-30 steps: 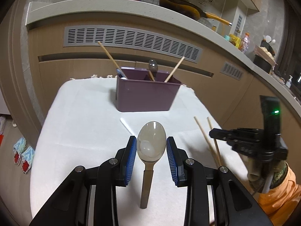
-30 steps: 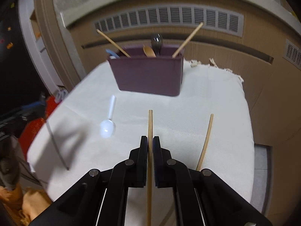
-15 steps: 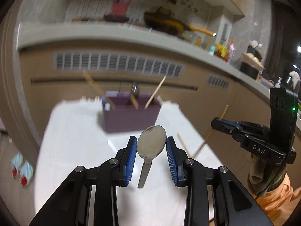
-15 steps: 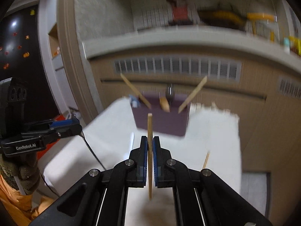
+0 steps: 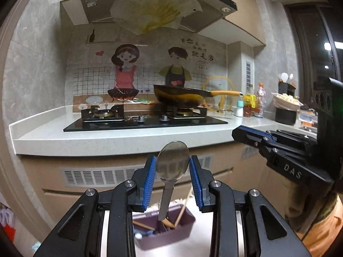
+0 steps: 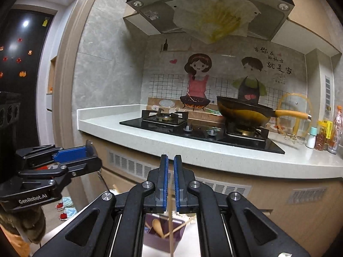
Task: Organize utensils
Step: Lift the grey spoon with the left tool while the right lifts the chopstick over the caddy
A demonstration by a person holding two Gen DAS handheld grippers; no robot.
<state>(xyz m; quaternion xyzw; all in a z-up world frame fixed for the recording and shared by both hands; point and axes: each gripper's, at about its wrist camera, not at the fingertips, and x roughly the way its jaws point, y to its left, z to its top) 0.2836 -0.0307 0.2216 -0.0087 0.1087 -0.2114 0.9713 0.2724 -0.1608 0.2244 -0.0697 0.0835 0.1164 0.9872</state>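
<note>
Utensils are split between the two grippers and the purple holder below them. A metal spoon (image 5: 173, 162) stands bowl-up between the blue fingers (image 5: 150, 177) of the left gripper (image 5: 172, 178), which pinch the bowl by its two edges; its handle hangs straight down toward the purple utensil holder (image 5: 169, 235). That holder sits on the white-covered tabletop (image 5: 203, 231), low in the left wrist view, with wooden chopsticks and other utensils leaning in its compartments; which compartment holds which I cannot tell. The right gripper (image 6: 169, 177) has its fingers pressed nearly together on a single wooden chopstick (image 6: 170, 231), which hangs down from the pads over the same holder (image 6: 158, 237). A wooden spoon (image 6: 157, 224) lies tilted inside it. Both grippers are held up in front of a kitchen counter (image 5: 107, 141) that carries a gas hob and a wok (image 5: 180, 96), each gripper visible at the edge of the other's view.
</note>
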